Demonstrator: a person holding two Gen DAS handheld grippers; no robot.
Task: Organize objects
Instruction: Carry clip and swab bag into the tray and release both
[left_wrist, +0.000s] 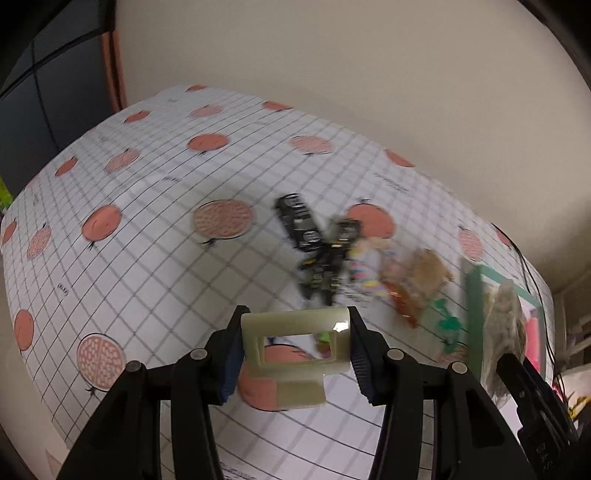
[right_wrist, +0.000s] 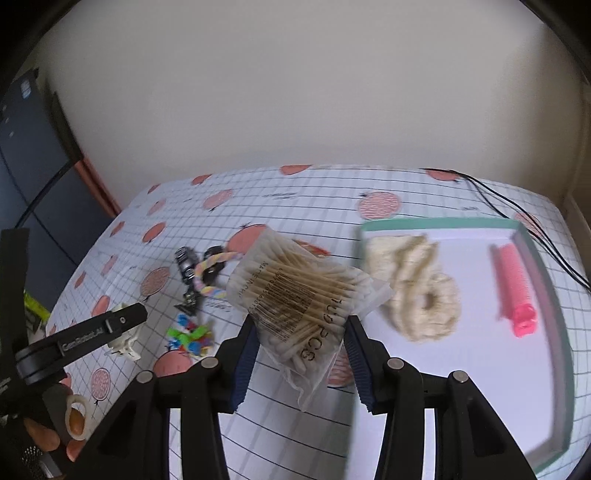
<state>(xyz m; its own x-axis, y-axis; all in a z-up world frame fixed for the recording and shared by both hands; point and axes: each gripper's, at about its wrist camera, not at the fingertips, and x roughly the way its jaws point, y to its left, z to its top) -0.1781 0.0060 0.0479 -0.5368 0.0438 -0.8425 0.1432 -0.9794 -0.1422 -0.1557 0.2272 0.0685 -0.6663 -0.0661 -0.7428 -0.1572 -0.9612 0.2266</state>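
Transport was the step in hand: a cream plastic clip (left_wrist: 295, 354) was pinched by the left gripper (left_wrist: 295, 360) above the tablecloth (left_wrist: 147, 258). A cotton-swab bag (right_wrist: 295, 306) was clamped by the right gripper (right_wrist: 301, 354) just left of the green-rimmed tray (right_wrist: 546, 314). A carry rightward over the rim, then release, was judged necessary next.

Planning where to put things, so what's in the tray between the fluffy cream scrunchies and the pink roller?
Nothing: in the right wrist view, the tray floor between the scrunchies and pink roller is bare white.
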